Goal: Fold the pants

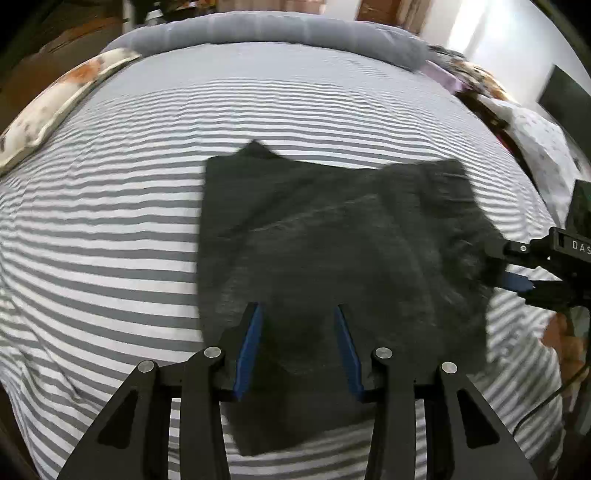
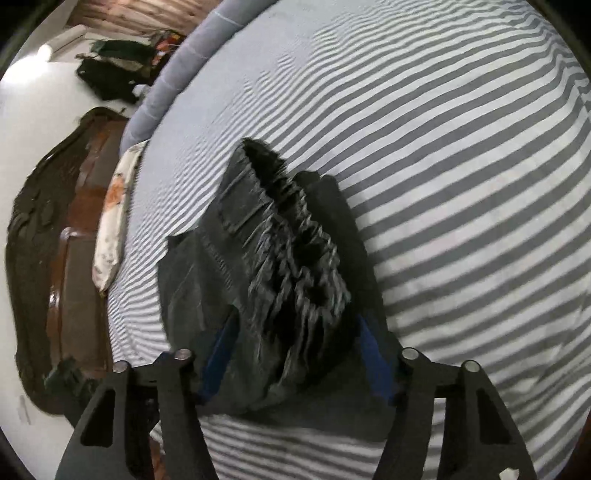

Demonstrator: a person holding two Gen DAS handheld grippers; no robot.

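The dark grey pants [image 1: 332,236] lie folded on the striped bed sheet [image 1: 110,221]. My left gripper [image 1: 298,314] is open just over their near edge, holding nothing. My right gripper [image 1: 498,273] comes in from the right at the pants' right edge. In the right wrist view the gathered waistband of the pants [image 2: 288,266] sits between the jaws of my right gripper [image 2: 295,321], which stand wide and look open around it. The blue fingers [image 2: 371,350] flank the cloth.
A floral pillow [image 1: 55,107] lies at the far left of the bed. A grey blanket roll [image 1: 277,29] runs along the far edge. More bedding and clothes [image 1: 528,140] sit at the right. A dark wooden headboard [image 2: 48,240] and a clothes pile [image 2: 114,70] show.
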